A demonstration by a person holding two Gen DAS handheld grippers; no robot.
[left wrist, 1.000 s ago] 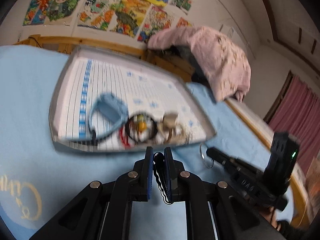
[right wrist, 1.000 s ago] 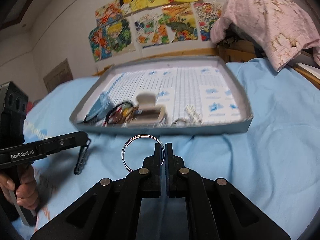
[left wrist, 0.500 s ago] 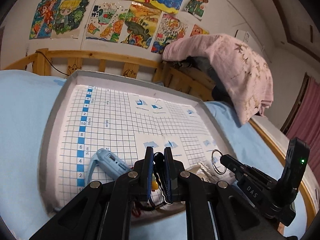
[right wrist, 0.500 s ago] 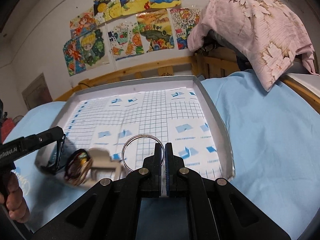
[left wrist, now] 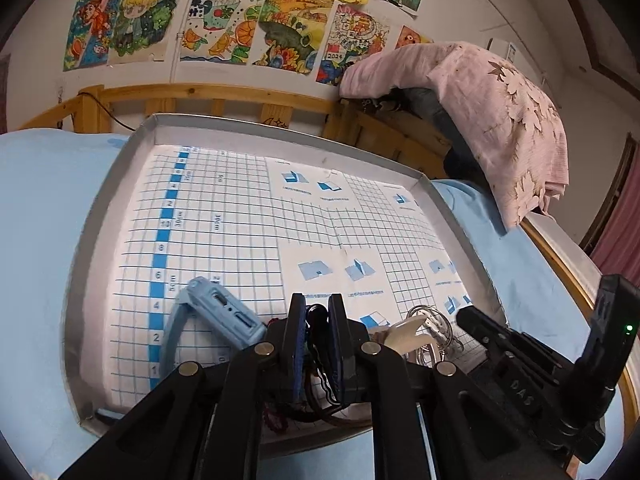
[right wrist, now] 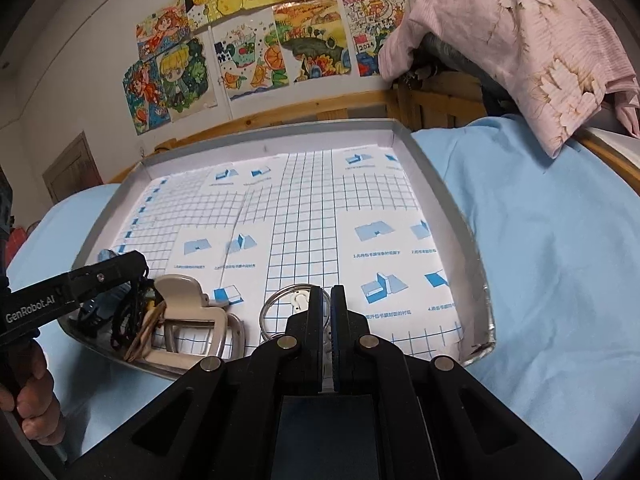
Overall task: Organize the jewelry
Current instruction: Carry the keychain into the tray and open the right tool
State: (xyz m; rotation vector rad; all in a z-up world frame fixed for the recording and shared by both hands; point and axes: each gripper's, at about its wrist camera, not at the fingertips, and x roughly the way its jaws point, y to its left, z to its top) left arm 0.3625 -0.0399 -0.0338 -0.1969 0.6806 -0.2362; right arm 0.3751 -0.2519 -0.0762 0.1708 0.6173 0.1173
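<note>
Tray [right wrist: 444,200] on bed; left tool [left wrist: 316,320] hides black cord [left wrist: 320,314].

Jewelry gathered at the near edge of a shallow tray [right wrist: 436,184], lower left of the frame.
A silver ring [right wrist: 276,312], cream clip [right wrist: 192,320], black cord bracelet [right wrist: 120,320] and blue watch [left wrist: 218,312] lie close together.

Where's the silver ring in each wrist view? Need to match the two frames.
Left wrist: silver ring sits lower right, over the tray's near right corner, at the tip of the right hand-held gripper.
Right wrist: silver ring is bottom centre, just left of the gripper's shut fingers.
Shared landmark: the cream hair claw clip.
</note>
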